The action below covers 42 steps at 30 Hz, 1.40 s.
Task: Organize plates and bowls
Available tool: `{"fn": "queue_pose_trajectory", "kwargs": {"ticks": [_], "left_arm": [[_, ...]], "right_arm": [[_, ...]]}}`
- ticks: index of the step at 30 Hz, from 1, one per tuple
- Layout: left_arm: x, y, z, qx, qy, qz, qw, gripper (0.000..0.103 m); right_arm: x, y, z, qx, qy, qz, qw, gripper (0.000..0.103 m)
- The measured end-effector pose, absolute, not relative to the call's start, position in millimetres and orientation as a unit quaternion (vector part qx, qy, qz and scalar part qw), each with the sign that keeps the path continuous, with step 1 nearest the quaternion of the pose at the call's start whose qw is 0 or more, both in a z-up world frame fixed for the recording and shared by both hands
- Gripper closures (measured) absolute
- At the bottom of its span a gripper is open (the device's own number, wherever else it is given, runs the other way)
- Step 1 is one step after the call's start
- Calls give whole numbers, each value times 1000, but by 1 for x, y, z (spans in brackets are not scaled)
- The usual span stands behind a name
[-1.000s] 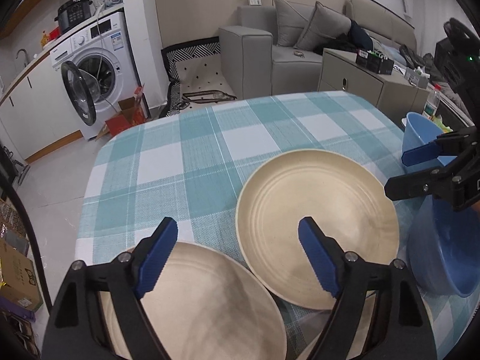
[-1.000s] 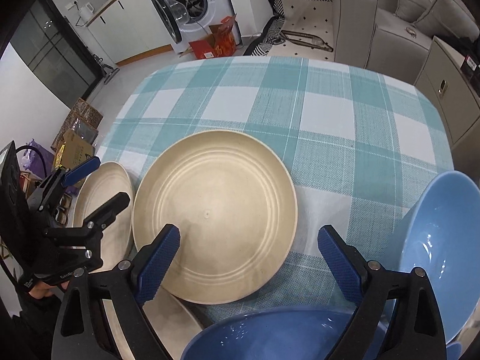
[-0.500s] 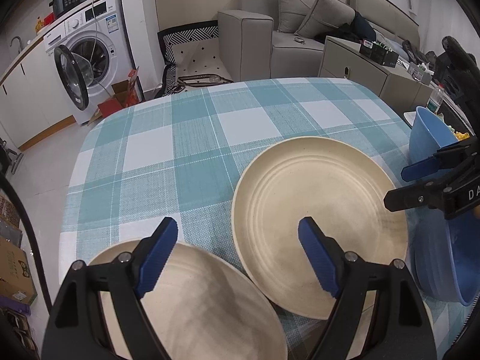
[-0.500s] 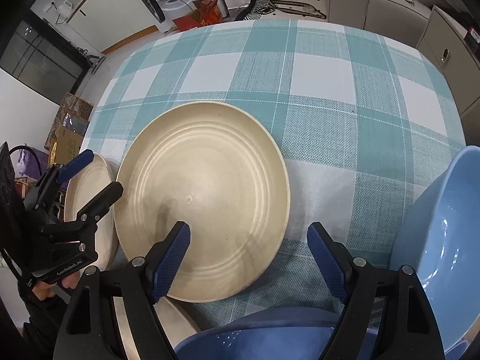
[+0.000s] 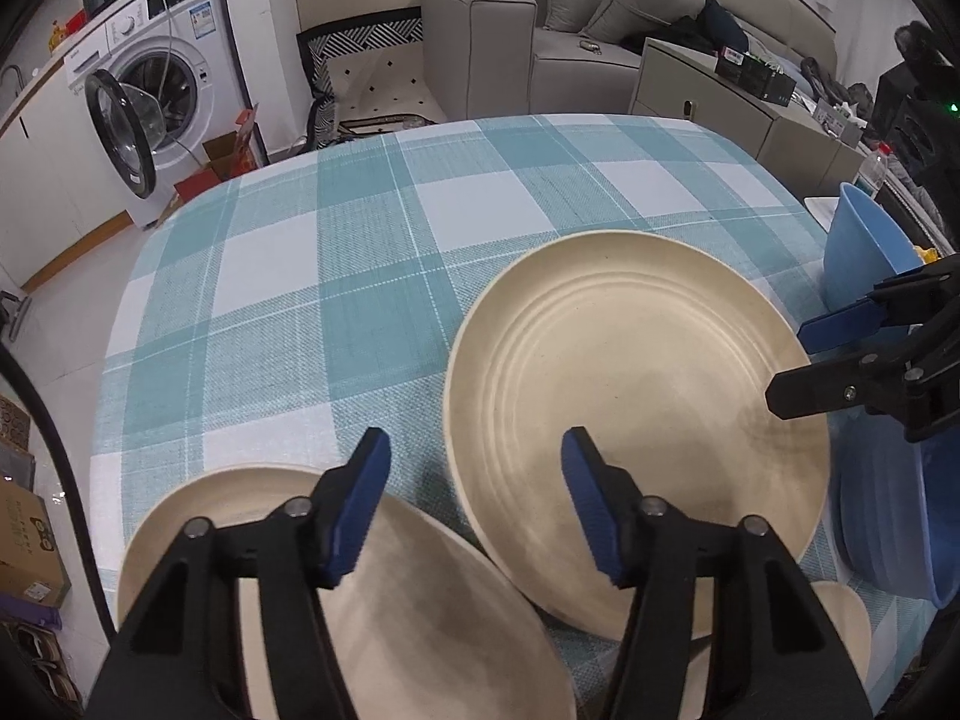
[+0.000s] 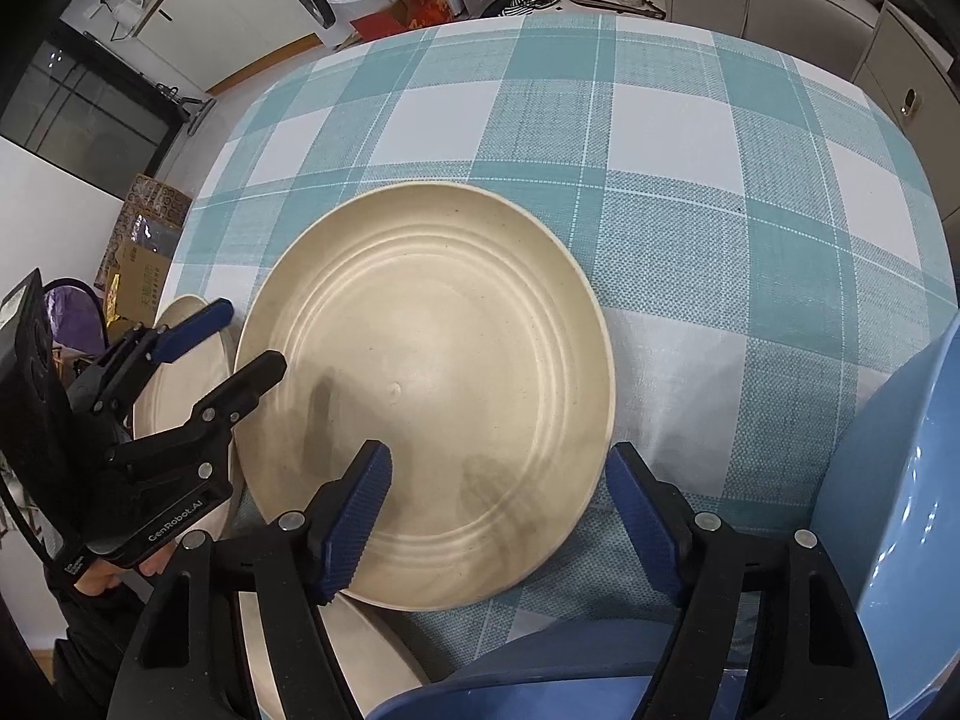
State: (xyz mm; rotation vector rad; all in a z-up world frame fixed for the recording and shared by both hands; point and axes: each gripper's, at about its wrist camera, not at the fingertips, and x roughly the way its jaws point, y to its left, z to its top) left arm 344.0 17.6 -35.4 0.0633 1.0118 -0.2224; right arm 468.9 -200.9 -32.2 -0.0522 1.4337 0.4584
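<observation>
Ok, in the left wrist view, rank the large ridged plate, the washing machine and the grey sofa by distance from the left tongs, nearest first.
1. Large ridged plate, just ahead of the left tongs, right of centre.
2. Washing machine, far left, past the table.
3. Grey sofa, top, about as far; too close to call.

Big plate [image 6: 432, 396] sits mid-table [image 6: 660, 150]. Second plate [image 5: 384, 606] to its left, third plate [image 6: 336, 654] tucked under its near edge. Bowls [image 6: 900, 528] on the right. Washer [image 5: 156, 78] and sofa [image 5: 540, 30] behind.
</observation>
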Motion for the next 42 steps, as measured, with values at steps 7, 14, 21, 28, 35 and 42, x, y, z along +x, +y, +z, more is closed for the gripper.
{"fn": "queue_pose_trajectory", "kwargs": {"ticks": [7, 14, 21, 28, 35, 42], "left_arm": [[348, 7, -39, 36, 486, -113, 866, 62], [353, -2, -38, 31, 483, -130, 865, 72], [352, 4, -47, 34, 506, -108, 855, 72], [351, 2, -51, 28, 514, -121, 849, 71], [349, -4, -51, 25, 518, -129, 845, 70], [348, -4, -51, 19, 515, -120, 848, 72]], "right_arm": [[468, -207, -28, -11, 648, 213, 731, 29], [469, -203, -20, -34, 637, 202, 743, 34], [472, -220, -28, -39, 645, 171, 744, 35], [475, -220, -37, -33, 656, 161, 736, 35], [476, -224, -42, 5, 665, 173, 727, 35], [476, -221, -46, -11, 661, 170, 730, 45]]}}
